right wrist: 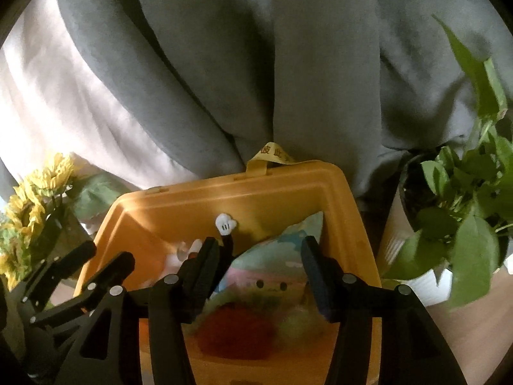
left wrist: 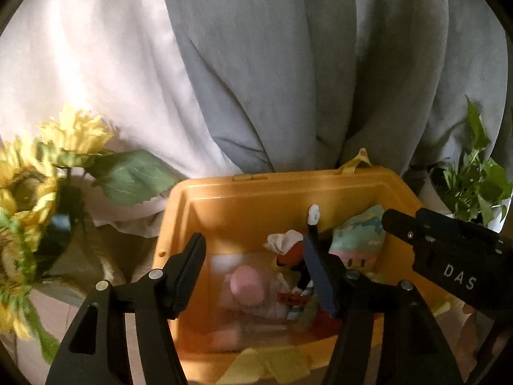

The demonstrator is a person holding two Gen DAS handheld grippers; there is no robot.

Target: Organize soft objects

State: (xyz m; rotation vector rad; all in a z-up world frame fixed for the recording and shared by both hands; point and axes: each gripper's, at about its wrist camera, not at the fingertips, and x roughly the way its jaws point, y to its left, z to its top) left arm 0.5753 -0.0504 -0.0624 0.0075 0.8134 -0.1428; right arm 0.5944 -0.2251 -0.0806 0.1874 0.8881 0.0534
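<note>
Left claw (left wrist: 256, 276): parted, empty, poised above pink plush (left wrist: 247, 285). Right claw (right wrist: 259, 276): parted, empty, straddling pastel pillow (right wrist: 272, 269). Both toys lie gathered inside yellow bin (right wrist: 224, 189), apparently for sorting.

Backdrop: grey curtain (left wrist: 320, 64) in heavy folds, sheer white curtain (left wrist: 80, 64) to its left, daylight glowing through. Yellow sunflowers (left wrist: 29, 173) far left, potted green plant (right wrist: 465, 199) right. Warm sun patches, deep shadows low down.
</note>
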